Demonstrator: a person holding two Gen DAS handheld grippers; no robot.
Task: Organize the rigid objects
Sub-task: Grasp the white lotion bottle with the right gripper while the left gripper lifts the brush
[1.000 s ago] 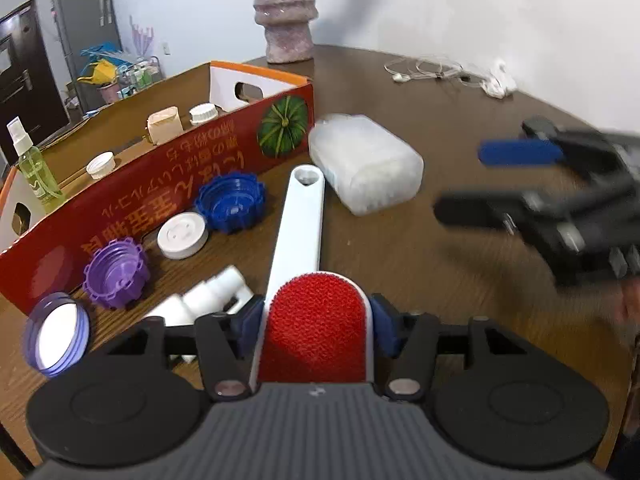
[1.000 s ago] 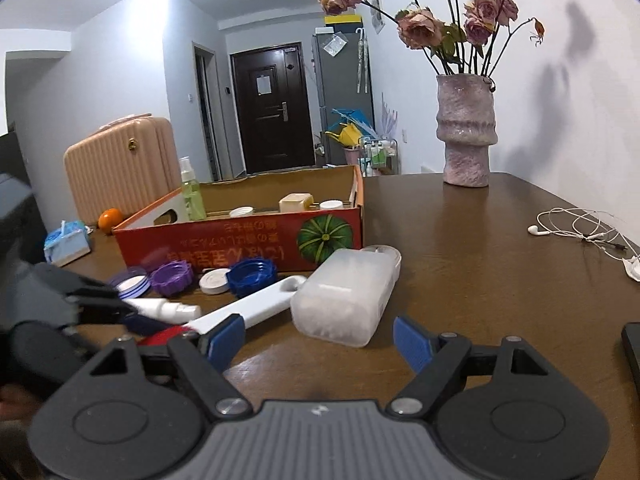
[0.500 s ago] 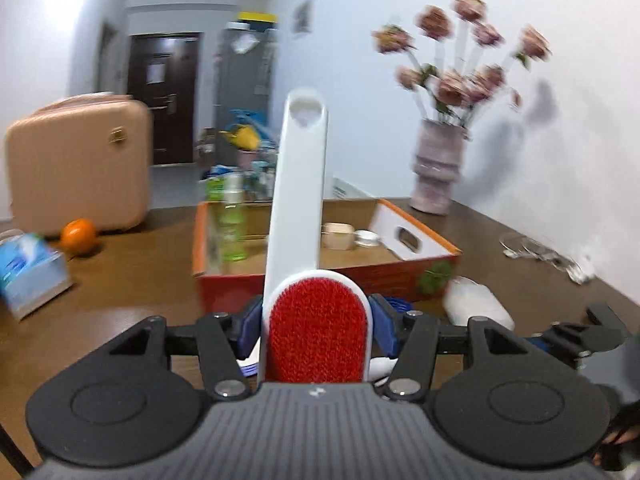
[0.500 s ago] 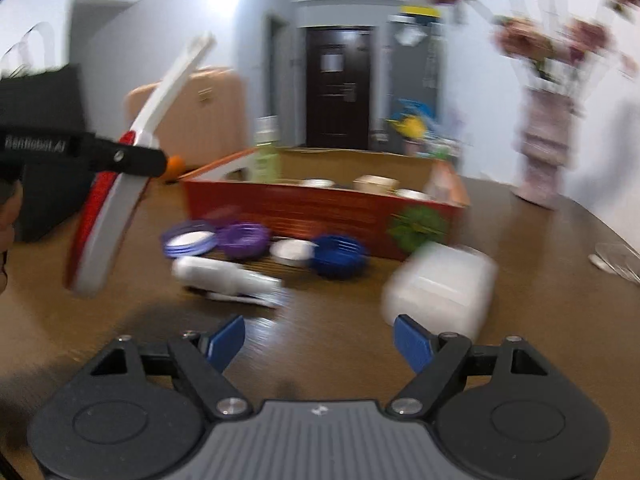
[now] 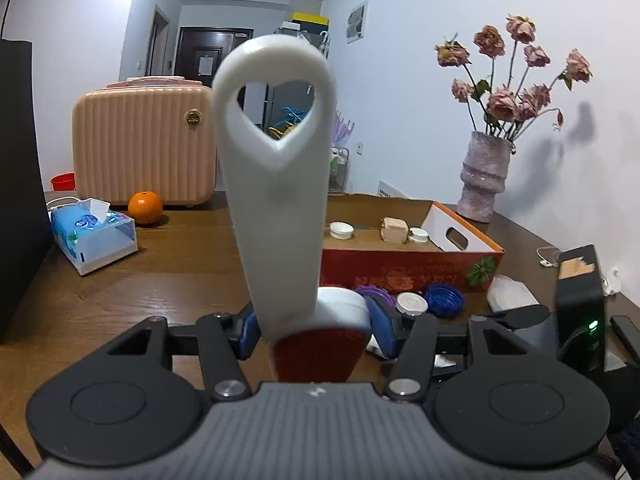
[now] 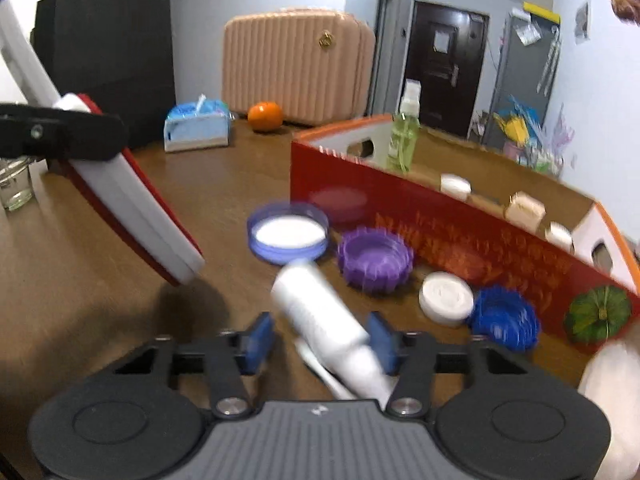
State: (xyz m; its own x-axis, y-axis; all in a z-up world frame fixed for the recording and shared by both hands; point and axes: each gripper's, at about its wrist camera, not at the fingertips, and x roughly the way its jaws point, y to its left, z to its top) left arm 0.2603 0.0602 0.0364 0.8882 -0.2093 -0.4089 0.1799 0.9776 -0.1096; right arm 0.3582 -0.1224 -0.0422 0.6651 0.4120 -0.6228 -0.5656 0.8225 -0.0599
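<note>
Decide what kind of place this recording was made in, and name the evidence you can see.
Probably a lived-in home, likely a dining area by the entrance. A ribbed peach hard-shell suitcase stands beside a dark front door, and a textured pink vase of dried roses sits on the brown wooden table.

No legible text anywhere.

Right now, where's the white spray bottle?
In the right wrist view, the white spray bottle lies on the table between the open right gripper's fingers, just in front of the purple cap.

White bottle (image 6: 320,316) lies between parted jaws
</note>
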